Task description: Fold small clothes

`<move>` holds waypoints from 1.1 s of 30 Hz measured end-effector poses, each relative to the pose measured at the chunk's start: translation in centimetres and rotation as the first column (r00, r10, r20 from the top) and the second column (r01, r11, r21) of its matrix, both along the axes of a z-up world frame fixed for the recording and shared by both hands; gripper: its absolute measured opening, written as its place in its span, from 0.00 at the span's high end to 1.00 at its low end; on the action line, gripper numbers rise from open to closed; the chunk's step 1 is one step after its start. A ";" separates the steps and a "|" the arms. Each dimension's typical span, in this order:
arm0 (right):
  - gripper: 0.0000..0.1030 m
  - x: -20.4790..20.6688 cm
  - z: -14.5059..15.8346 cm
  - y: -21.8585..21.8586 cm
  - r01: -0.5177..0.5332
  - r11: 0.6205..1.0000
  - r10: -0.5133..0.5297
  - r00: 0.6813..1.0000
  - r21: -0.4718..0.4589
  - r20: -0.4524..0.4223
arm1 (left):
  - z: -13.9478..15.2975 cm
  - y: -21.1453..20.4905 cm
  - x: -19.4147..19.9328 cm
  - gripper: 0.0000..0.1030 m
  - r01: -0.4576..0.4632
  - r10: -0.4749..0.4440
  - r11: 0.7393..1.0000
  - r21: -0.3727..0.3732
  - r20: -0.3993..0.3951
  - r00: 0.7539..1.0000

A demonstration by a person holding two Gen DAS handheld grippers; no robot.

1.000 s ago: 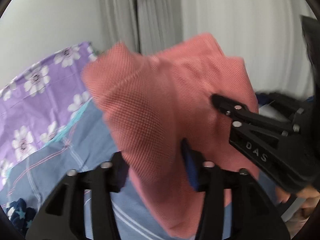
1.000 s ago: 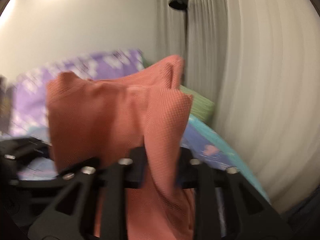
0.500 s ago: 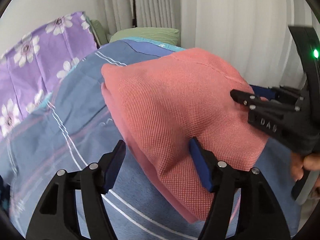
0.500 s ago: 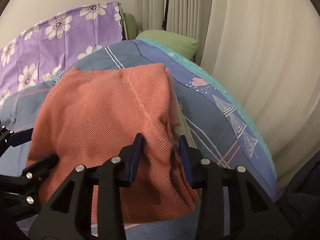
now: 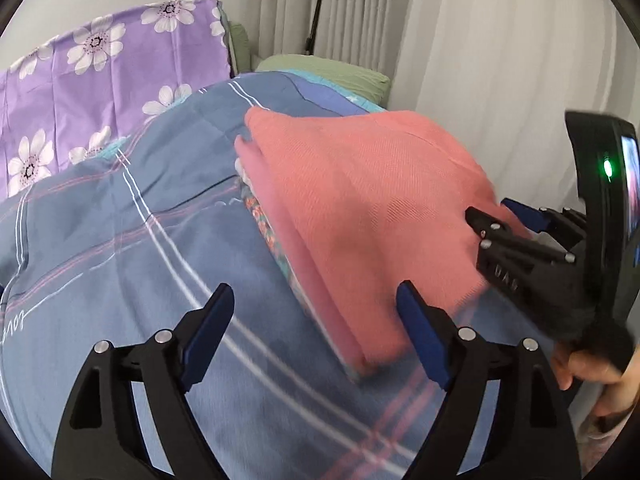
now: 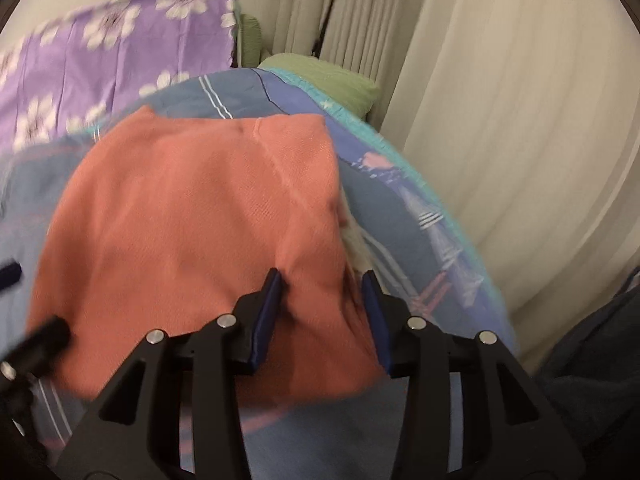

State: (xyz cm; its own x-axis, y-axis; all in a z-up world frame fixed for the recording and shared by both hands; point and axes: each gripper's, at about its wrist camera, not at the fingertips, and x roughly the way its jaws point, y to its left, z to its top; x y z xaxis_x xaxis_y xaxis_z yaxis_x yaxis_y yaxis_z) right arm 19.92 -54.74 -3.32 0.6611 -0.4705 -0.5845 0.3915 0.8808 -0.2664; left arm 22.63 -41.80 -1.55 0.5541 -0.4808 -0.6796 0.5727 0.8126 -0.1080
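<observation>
Left wrist view: left gripper [image 5: 314, 322], jaws just opening wide, grips nothing; the folded coral garment [image 5: 360, 208] lies on a floral stack upon the blue quilt [image 5: 120, 240] near its right edge.
Right wrist view: right gripper [image 6: 322, 314], jaws just reopening slightly, straddles the garment's near corner; contact unclear.

Raised letters, roughly "DAS", blurred, on black finger of right gripper [image 5: 508, 220], seen at 3 o'clock in left wrist view. White cursive print on blue bedspread [image 5: 120, 240], 9 o'clock edge, illegible.
</observation>
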 end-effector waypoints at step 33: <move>0.25 -26.0 9.4 14.5 -0.091 0.983 0.035 0.947 0.161 0.320 | 7.7 13.3 -21.2 0.01 -0.037 0.048 0.999 -0.037 0.386 0.921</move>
